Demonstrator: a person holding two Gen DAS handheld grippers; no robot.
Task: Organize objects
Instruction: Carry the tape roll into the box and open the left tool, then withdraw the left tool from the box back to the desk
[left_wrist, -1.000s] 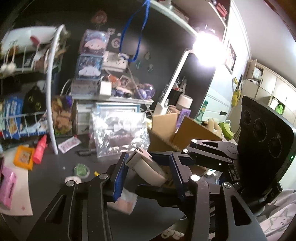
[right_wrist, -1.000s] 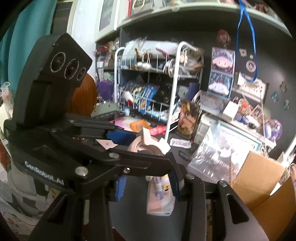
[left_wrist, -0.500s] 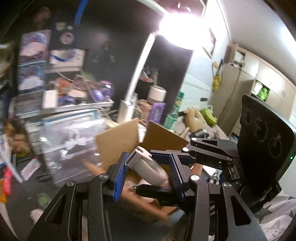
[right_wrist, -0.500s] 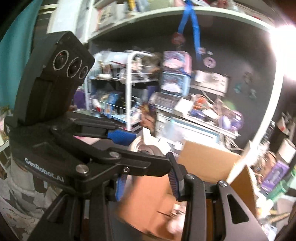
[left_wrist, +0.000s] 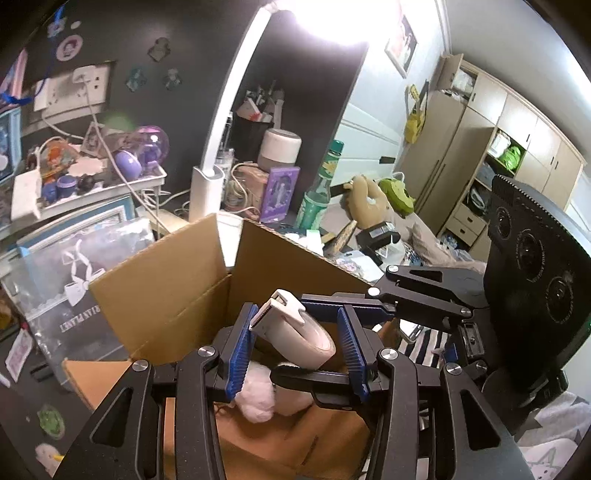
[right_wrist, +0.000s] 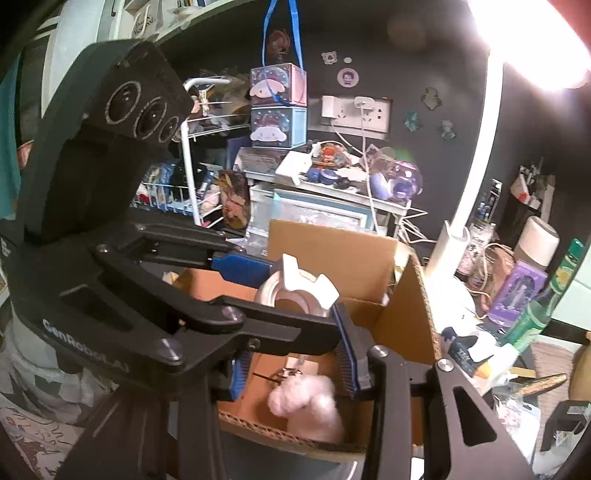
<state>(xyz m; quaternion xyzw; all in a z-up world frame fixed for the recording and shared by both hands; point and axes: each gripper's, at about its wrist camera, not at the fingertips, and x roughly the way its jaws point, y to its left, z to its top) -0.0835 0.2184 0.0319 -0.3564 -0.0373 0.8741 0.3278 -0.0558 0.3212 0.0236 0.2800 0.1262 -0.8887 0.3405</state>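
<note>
Tape roll (left_wrist: 295, 330), one, between left gripper (left_wrist: 295, 343) pads, jaw contact unclear; right gripper (right_wrist: 295, 365) spread; one cardboard box (left_wrist: 162, 280)

"GenRobot.AI" on left tool (right_wrist: 291, 308) body

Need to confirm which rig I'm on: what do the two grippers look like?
Both are matte black linkage frames with silver pivot screws and ribbed blue pads. The left gripper and right gripper each carry a black block with three round lenses. White "GenRobot.AI" lettering marks the left one. No cables or sleeves show.
</note>
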